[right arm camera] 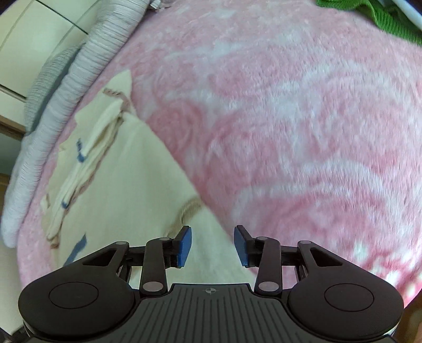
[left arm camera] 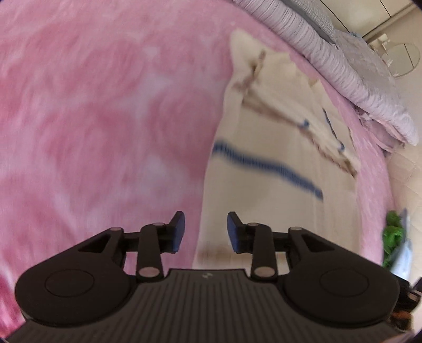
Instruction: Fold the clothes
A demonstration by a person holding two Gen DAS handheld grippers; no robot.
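Note:
A cream garment (left arm camera: 266,147) with a blue stripe and brownish trim lies spread on the pink blanket (left arm camera: 92,118), to the right in the left wrist view. My left gripper (left arm camera: 205,232) hovers open over the garment's left edge, nothing between its blue pads. In the right wrist view the same cream garment (right arm camera: 118,168) lies at lower left on the pink blanket (right arm camera: 290,118). My right gripper (right arm camera: 213,245) is open above the garment's right edge near a brown-trimmed hem, holding nothing.
A striped lilac pillow (left arm camera: 343,66) lies along the bed's far edge, also seen as the lilac pillow (right arm camera: 79,60) at upper left. A green cloth (right arm camera: 374,15) sits at the top right corner; the green cloth (left arm camera: 393,234) shows beyond the bed edge.

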